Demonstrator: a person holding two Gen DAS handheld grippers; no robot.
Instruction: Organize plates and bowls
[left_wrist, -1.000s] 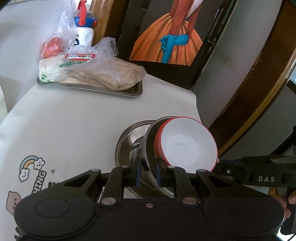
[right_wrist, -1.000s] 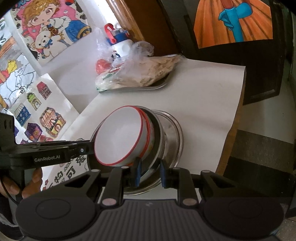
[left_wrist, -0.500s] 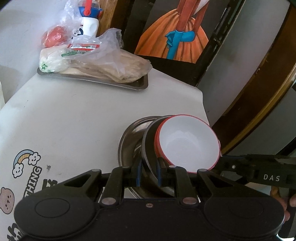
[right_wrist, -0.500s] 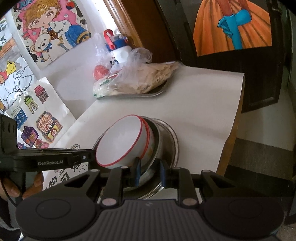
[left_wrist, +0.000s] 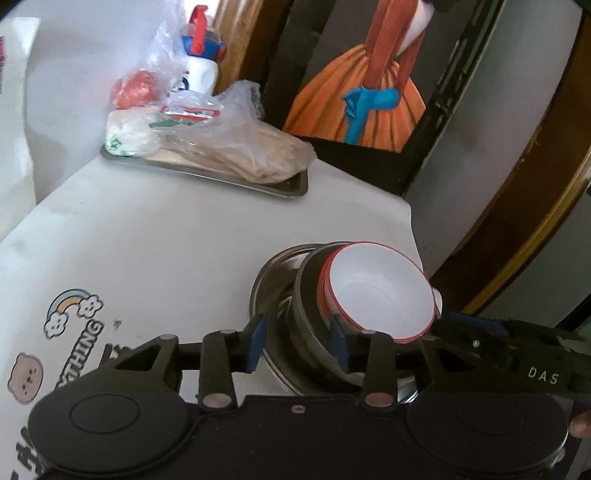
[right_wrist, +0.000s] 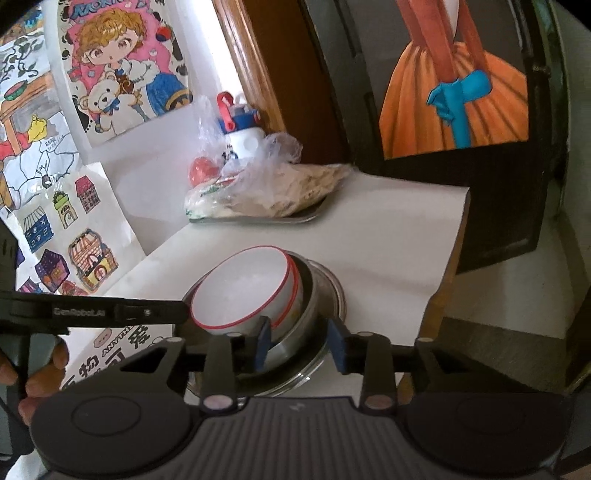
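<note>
Two white bowls with red rims (left_wrist: 376, 291) sit nested in a steel bowl (left_wrist: 306, 310), which rests in a wider steel dish (left_wrist: 269, 284) on the white table (left_wrist: 147, 240). My left gripper (left_wrist: 297, 343) straddles the steel bowl's near rim; its jaws are opening and the blue pads stand off the metal. From the other side my right gripper (right_wrist: 301, 343) straddles the same steel bowl (right_wrist: 295, 328), jaws also opening, pads apart from it. The white bowls (right_wrist: 240, 291) lean toward the left gripper's arm (right_wrist: 110, 314). The right gripper's arm (left_wrist: 480, 343) shows beside the stack.
A metal tray (left_wrist: 258, 184) with bagged food, a red fruit (left_wrist: 135, 86) and a white bottle with a blue-red cap (left_wrist: 201, 70) stand at the table's back. The table's right edge (left_wrist: 410, 229) runs close to the stack. Drawings (right_wrist: 122, 66) cover the wall. A person's fingers (right_wrist: 40, 384) hold the left gripper.
Both grippers' jaws, shut on the steel bowl's rim before, now stand apart. The tilted stack has come down and sits flatter in the steel dish.
</note>
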